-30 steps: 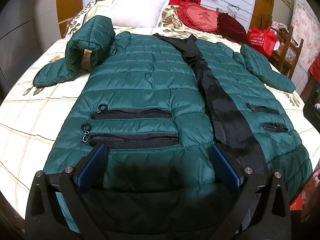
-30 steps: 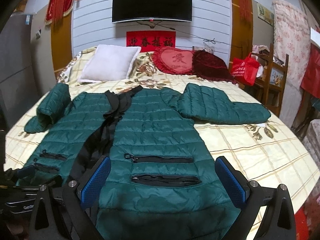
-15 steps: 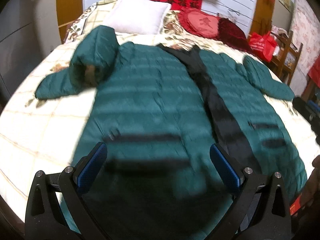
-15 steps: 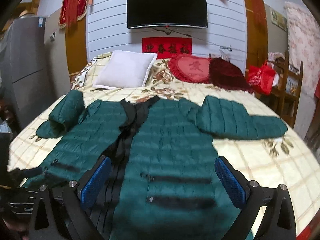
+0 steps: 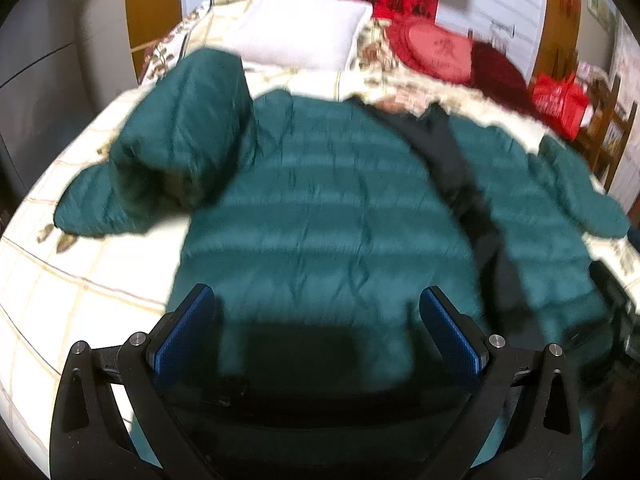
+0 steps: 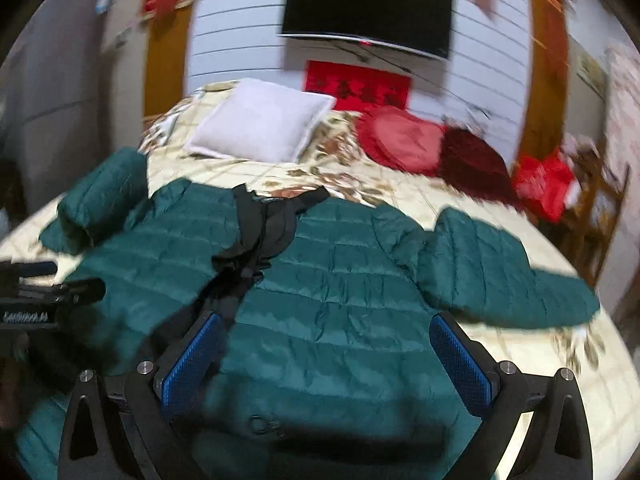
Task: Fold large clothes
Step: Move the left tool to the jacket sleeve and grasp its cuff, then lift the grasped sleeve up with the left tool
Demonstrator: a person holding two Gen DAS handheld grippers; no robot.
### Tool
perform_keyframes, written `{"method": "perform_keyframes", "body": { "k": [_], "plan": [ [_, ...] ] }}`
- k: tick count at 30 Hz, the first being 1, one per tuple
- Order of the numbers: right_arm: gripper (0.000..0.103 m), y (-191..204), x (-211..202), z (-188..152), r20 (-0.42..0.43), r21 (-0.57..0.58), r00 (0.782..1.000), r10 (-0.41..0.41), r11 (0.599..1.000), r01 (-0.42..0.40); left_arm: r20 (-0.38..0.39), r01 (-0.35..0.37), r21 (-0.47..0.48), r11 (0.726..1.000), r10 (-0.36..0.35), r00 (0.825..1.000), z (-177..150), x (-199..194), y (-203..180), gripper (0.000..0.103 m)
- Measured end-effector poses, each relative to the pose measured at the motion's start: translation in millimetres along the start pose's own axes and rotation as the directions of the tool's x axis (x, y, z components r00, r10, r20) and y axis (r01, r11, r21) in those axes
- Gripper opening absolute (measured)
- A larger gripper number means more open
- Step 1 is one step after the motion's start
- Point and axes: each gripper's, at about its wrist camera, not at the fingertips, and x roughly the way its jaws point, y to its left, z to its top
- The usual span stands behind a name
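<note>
A dark green quilted puffer jacket (image 5: 328,208) lies front up and spread out on the bed, with a black strip (image 5: 460,168) down its open front. Its left sleeve (image 5: 176,148) is bent and folded over near the shoulder. Its right sleeve (image 6: 500,272) lies stretched out to the side. My left gripper (image 5: 318,320) is open and empty above the jacket's left half. My right gripper (image 6: 326,352) is open and empty above the jacket's right half (image 6: 340,280). Both views are blurred.
The bed (image 5: 60,288) has a cream checked floral cover. A white pillow (image 5: 296,36) and red cushions (image 5: 436,52) lie at the head. A red bag (image 5: 560,100) sits on a wooden chair at the right. A TV (image 6: 368,12) hangs on the wall.
Both grippers have moved forward over the jacket from its hem towards its chest. The pockets have slid under and behind the fingers. Both stayed open.
</note>
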Motion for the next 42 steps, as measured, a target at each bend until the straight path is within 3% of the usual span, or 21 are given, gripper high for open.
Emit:
{"method": "perform_keyframes", "body": {
  "k": [2, 4, 8, 17, 20, 22, 24, 27, 30, 31, 35, 37, 39, 42],
  "plan": [
    [0.103, -9.9, 13.5, -12.5, -0.018, -0.058, 1.0, -0.019, 0.998, 0.018, -0.038, 0.006, -0.015, 1.0, -0.007, 0.999, -3.2, 6.9, -0.7, 0.103],
    [0.102, -27.5, 26.0, -20.4, -0.106, 0.01, 0.994, 0.031, 0.999, -0.031, -0.024, 0.016, -0.013, 1.0, -0.016, 1.0, -4.2, 4.0, -3.4, 0.103],
    [0.102, -45.8, 16.1, -33.8, -0.13, 0.08, 0.99, 0.062, 0.995, -0.052, -0.031, 0.037, -0.01, 0.999, -0.037, 0.999, -11.3, 1.1, -7.0, 0.103],
    [0.102, -28.8, -6.2, -43.2, -0.191, 0.007, 0.981, 0.012, 1.0, -0.011, 0.02, 0.043, -0.015, 0.999, -0.043, 0.999, -12.0, -23.3, 6.2, 0.103],
    [0.102, -22.1, -18.1, -32.2, -0.142, -0.014, 0.983, -0.119, 0.993, 0.118, 0.074, 0.023, -0.012, 1.0, -0.022, 0.997, 1.2, -42.2, 18.5, 0.103],
    [0.102, -22.9, -34.1, -17.6, -0.074, 0.058, 0.985, -0.159, 0.985, 0.163, 0.088, 0.029, -0.017, 0.999, -0.028, 0.996, 12.3, -52.9, 34.4, 0.103],
    [0.102, -21.7, -49.2, -7.3, -0.006, 0.146, 0.991, -0.134, 0.98, 0.134, 0.089, 0.013, -0.046, 0.999, -0.009, 0.996, 21.5, -60.0, 62.5, 0.103],
    [0.102, -11.4, -48.0, 1.7, 0.011, 0.212, 0.997, -0.076, 0.974, 0.072, 0.059, -0.012, -0.13, 0.991, 0.02, 0.998, 29.3, -56.4, 119.2, 0.103],
    [0.102, 2.5, -31.6, 7.5, -0.028, 0.204, 0.999, -0.028, 0.978, 0.033, 0.039, -0.031, -0.278, 0.96, 0.043, 0.998, 34.4, -48.2, 197.4, 0.103],
    [0.102, 7.1, -27.6, 8.8, -0.037, 0.191, 0.999, -0.022, 0.981, 0.029, 0.031, -0.04, -0.361, 0.932, 0.054, 0.998, 37.1, -43.9, 232.4, 0.102],
    [0.102, 15.3, -23.9, 10.3, -0.038, 0.155, 0.999, -0.016, 0.988, 0.021, -0.021, -0.035, -0.554, 0.832, 0.029, 0.999, 44.0, -17.6, 311.9, 0.102],
    [0.102, 13.4, -24.8, 8.6, -0.038, 0.166, 0.999, -0.012, 0.986, 0.018, -0.033, -0.01, -0.63, 0.777, -0.014, 0.999, 46.5, 2.1, 333.1, 0.102],
    [0.102, 8.8, -25.2, 4.1, -0.047, 0.187, 0.999, 0.001, 0.982, 0.008, -0.061, -0.002, -0.652, 0.758, -0.05, 0.997, 50.4, 21.6, 337.4, 0.097],
    [0.102, -1.8, -23.2, 0.8, -0.059, 0.227, 0.998, 0.019, 0.974, -0.005, -0.048, 0.066, -0.671, 0.739, -0.132, 0.99, 54.3, 39.5, 332.5, 0.095]
  ]
}}
